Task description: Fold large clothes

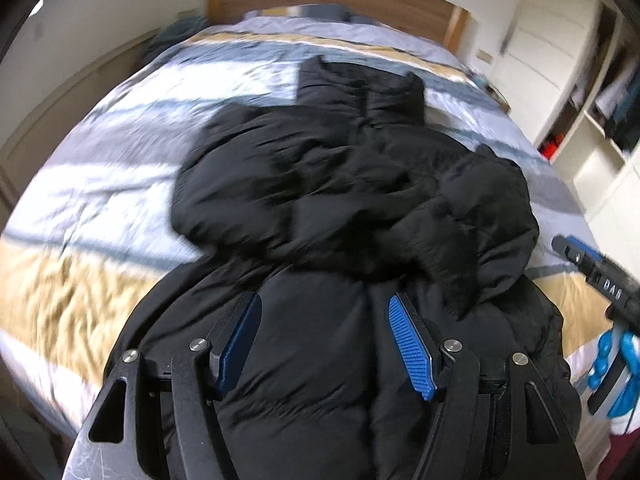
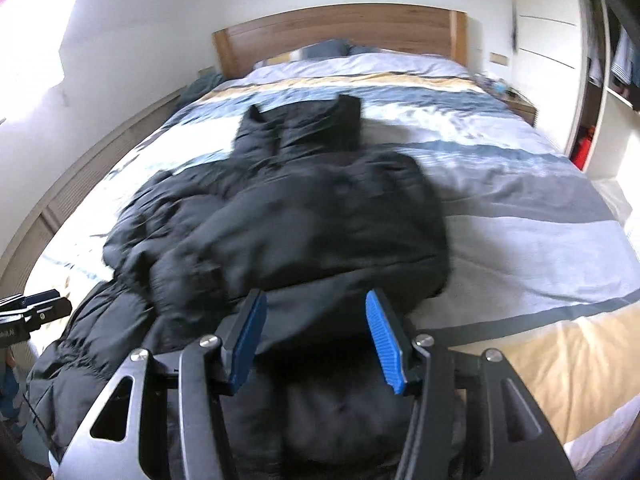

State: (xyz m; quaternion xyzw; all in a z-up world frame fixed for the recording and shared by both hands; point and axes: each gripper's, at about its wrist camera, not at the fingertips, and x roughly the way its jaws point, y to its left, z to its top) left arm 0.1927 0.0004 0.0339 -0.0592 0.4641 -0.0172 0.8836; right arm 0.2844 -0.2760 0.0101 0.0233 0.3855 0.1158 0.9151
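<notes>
A large black puffer jacket lies crumpled on the bed, its sleeves folded over the body and its collar toward the headboard. It also shows in the right wrist view. My left gripper is open, its blue pads spread above the jacket's near hem, holding nothing. My right gripper is open over the jacket's near right edge, empty. The right gripper also shows at the right edge of the left wrist view; the left gripper shows at the left edge of the right wrist view.
The bed has a striped blue, white and yellow duvet and a wooden headboard. White shelves and wardrobe stand to the right. A wall panel runs along the bed's left side.
</notes>
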